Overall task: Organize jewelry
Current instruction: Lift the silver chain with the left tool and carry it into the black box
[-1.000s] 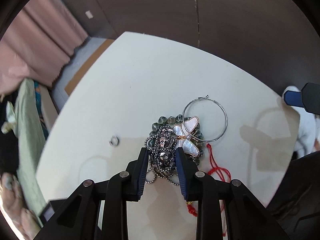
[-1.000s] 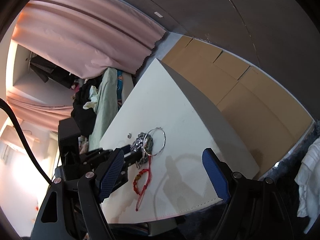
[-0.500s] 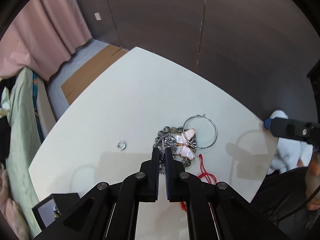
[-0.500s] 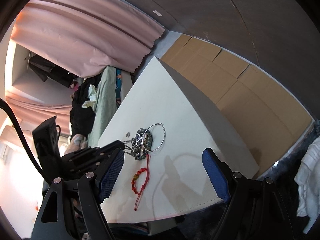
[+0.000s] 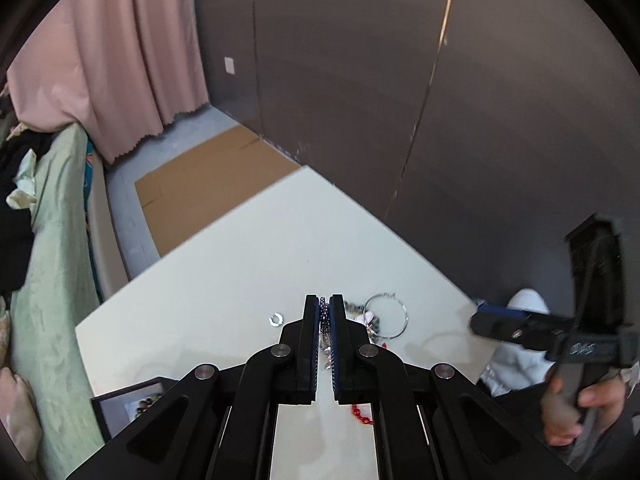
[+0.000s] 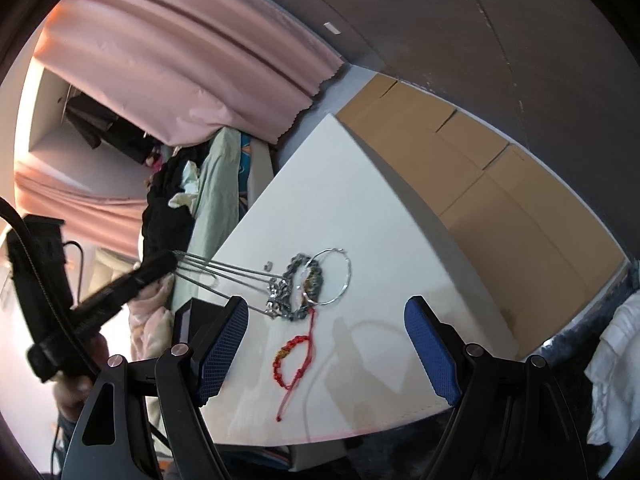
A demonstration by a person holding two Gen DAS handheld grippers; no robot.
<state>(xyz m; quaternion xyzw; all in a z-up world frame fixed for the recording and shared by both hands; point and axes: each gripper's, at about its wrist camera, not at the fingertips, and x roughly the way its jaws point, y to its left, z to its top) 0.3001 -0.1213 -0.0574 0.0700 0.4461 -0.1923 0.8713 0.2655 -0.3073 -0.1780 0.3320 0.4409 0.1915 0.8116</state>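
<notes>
White table [image 6: 360,184], jewelry heap [image 6: 298,292], hoop [image 6: 334,280], red bracelet [image 6: 290,354], small ring [image 6: 267,266]

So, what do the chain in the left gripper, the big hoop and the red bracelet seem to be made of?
Chain: likely dark polished metal; thin strands glint, stretched taut from the left gripper.
Hoop: probably bright silver-toned wire; thin and shiny.
Red bracelet: looks like matte cord with small glossy beads, possibly glass or plastic.

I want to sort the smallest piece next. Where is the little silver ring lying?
The little silver ring lies alone on the white table, just beyond the chain pile; in the left wrist view it sits just left of the closed left tongs.
</notes>
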